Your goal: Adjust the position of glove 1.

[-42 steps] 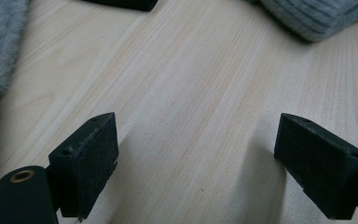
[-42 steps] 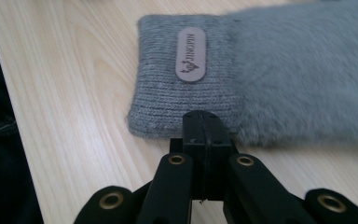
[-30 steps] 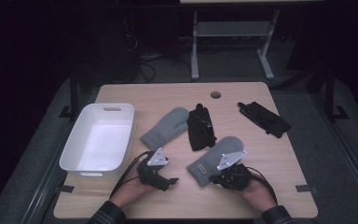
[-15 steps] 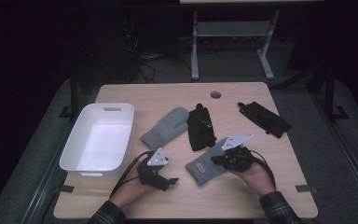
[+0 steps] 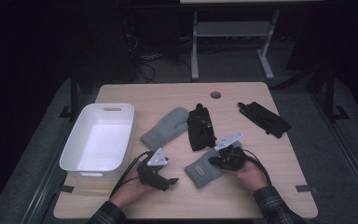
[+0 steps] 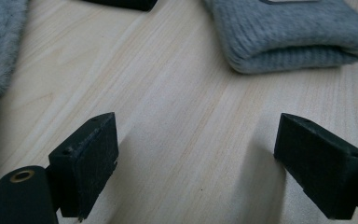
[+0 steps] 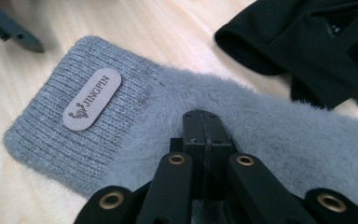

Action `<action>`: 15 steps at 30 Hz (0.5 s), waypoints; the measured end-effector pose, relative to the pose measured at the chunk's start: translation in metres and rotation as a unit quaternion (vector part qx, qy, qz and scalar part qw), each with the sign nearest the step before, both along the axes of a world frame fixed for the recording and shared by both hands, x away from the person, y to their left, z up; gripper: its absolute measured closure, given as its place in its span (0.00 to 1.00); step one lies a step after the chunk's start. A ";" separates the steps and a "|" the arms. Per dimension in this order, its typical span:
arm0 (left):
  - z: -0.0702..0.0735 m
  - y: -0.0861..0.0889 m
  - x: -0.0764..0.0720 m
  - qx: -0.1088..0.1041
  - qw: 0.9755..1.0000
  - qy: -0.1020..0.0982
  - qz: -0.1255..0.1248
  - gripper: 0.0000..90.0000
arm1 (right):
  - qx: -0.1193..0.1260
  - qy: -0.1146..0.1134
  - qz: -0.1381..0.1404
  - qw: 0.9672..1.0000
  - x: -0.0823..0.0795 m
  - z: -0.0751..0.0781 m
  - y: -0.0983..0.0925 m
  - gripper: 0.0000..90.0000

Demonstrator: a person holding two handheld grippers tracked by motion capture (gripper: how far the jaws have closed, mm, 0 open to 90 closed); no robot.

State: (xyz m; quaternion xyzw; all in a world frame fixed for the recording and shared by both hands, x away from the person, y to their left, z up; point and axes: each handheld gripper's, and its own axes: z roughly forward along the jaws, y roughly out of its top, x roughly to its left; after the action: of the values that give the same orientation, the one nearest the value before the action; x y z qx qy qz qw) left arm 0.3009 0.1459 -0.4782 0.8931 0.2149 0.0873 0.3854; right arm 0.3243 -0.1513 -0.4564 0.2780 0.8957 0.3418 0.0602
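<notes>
Step in hand: picking up the near grey mitten [image 5: 205, 169]. The right gripper [image 7: 204, 128] has its jaws pinched tight together on the mitten's fuzzy body, just past the ribbed cuff with its label [image 7: 92, 99]. Whether there is fabric between the pads I can't tell; they look pressed into the pile.

Landmark is the white bin [image 5: 70, 158], at the table's left side. The gripped mitten lies to the right of the bin, near the front edge, with its cuff pointing toward the bin. A second mitten [image 5: 165, 127] lies closer to the bin, farther back. One black glove [image 5: 200, 127] sits just beyond the gripped mitten; another black glove [image 5: 265, 118] is well apart, at the far right.

The left gripper [image 6: 196, 163] has jaws wide, nothing between them, parked on bare table [image 6: 177, 93] between bin and mitten.

Next, as I judge it: lift straight up, check the mitten comes along, carry it left over the bin and release. Risk: a shallow pinch on fluff slips. The left gripper lies in the path.
</notes>
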 end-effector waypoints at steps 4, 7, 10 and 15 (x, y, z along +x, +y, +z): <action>0.000 0.000 0.000 0.000 1.000 0.000 0.000 0.14 | 0.001 0.004 0.001 1.000 -0.014 0.000 -0.001 1.00; 0.000 0.000 0.000 -0.002 1.000 0.001 0.001 0.14 | -0.001 0.006 -0.003 1.000 -0.024 0.001 -0.002 1.00; 0.000 0.000 0.000 0.001 1.000 0.000 0.000 0.14 | -0.005 0.000 -0.005 1.000 -0.028 0.002 0.000 1.00; 0.000 0.000 0.000 0.001 1.000 -0.001 -0.001 0.14 | 0.022 -0.027 -0.021 0.999 -0.029 0.018 -0.013 0.92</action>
State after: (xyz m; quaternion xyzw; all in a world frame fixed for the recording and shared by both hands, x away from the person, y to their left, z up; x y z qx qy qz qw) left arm 0.3007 0.1463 -0.4781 0.8937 0.2133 0.0881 0.3847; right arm 0.2954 -0.1647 -0.4380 0.2883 0.8801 0.3673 0.0856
